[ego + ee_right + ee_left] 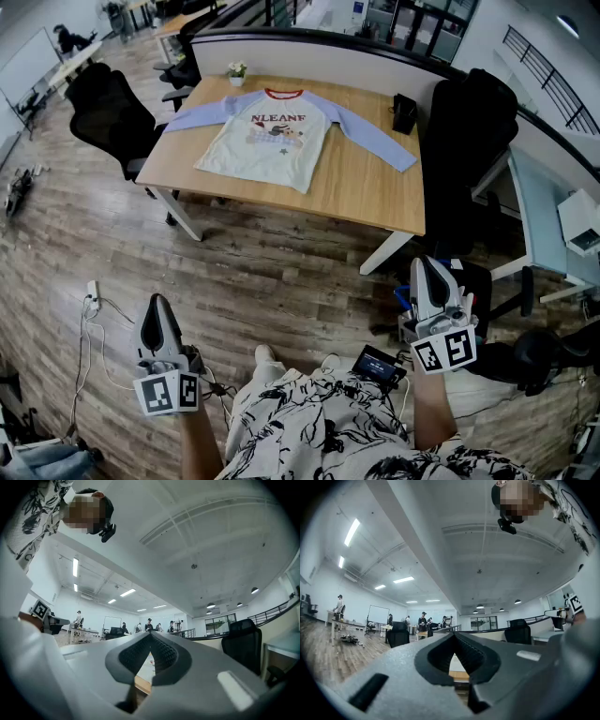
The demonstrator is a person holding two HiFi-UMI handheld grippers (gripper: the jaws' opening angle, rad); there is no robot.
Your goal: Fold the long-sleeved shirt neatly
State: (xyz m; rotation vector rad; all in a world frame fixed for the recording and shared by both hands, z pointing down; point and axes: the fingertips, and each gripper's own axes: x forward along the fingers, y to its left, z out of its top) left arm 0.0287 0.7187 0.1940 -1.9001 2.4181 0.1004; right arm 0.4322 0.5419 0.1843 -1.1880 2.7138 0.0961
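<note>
Left gripper (157, 305) and right gripper (427, 265): fingers closed, empty; shirt (267, 141) flat on table (356, 187), chairs (108, 108) flanking.

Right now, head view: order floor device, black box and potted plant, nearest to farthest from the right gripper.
1. Floor device, down beside the right gripper.
2. Black box, right end of the table.
3. Potted plant, table's far left edge.

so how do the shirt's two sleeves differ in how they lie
The picture-left sleeve runs out to the table's side edge; the picture-right sleeve ends on the tabletop, short of any edge. The right one slants more toward the near edge; the left lies flatter across. Both are pale blue, spread flat and unfolded.
</note>
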